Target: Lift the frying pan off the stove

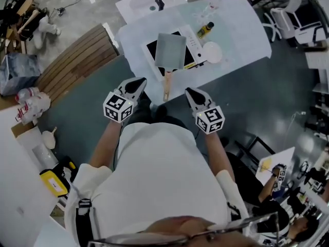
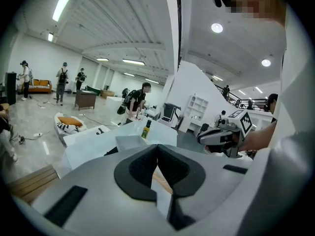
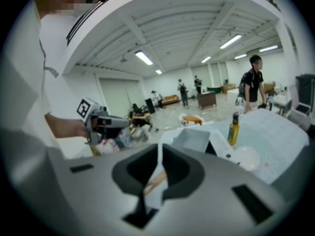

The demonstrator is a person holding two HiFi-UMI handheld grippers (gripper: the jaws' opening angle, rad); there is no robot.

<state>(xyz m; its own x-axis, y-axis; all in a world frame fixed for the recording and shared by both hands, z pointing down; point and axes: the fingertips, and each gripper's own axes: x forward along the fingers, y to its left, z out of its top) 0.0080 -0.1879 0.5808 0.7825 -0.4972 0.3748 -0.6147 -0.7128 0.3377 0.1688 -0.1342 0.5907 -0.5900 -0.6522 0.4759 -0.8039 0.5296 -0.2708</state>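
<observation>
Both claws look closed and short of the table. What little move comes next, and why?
Probably open the right gripper and ease it toward the pan's wooden handle. It and the left gripper are shut, empty and short of the handle, which points at the person; the pan sits on the stove.

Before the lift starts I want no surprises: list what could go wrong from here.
1. The left tongs and right tongs are both shut, short of the wooden handle; unopened, they could shove it, sliding the square grey frying pan across the black-and-white stove.
2. Gripped only by that long handle, the pan may tip.
3. The yellow black-capped bottle and round white dish stand beside the stove; a swing could hit them.
</observation>
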